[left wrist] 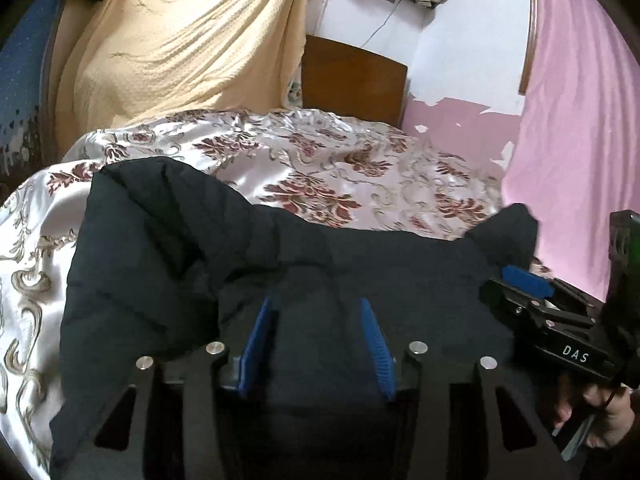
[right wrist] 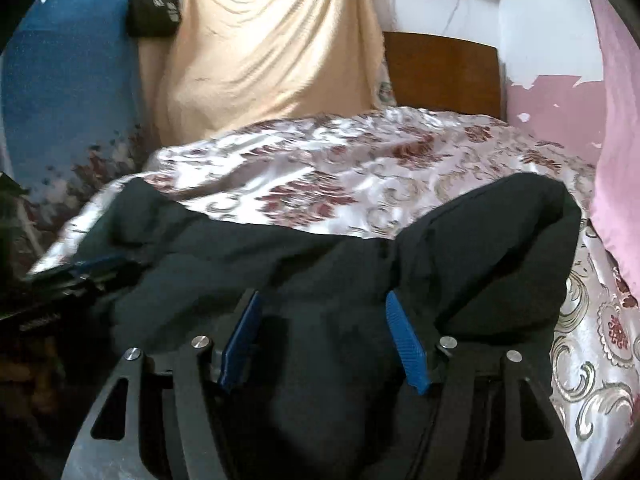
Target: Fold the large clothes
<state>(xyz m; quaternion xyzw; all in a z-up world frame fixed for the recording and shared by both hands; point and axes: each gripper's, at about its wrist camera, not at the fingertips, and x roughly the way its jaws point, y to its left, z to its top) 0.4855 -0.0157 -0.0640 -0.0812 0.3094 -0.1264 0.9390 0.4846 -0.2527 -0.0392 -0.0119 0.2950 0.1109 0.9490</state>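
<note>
Jacket (left wrist: 192, 264), a dark padded one, lies across the near part of the bed (left wrist: 328, 168), over a shiny floral bedspread (right wrist: 328, 184). In the left wrist view one puffy sleeve or side panel runs far and left toward the bed's edge; in the right wrist view a matching bulky part rises at the right, and the body of the garment spans between them. A wooden headboard (right wrist: 442, 76) stands at the far end, with a cream drape (right wrist: 272, 48) to its left and pink cloth (left wrist: 576, 128) at the right.

Judging by this, the fold is at an early step: the garment looks only roughly spread, with both sides still out.

Left tool (left wrist: 318, 332) sits over the near middle of the jacket with its blue pads wide apart and dark fabric between them; whether cloth is actually pinched I cannot tell, though the gap suggests not. Right tool (right wrist: 324, 328) is likewise spread wide above the fabric, near the base of the right-hand bulge.

Next, each tool probably needs to close on a sleeve or side edge and carry it inward over the body.
</note>
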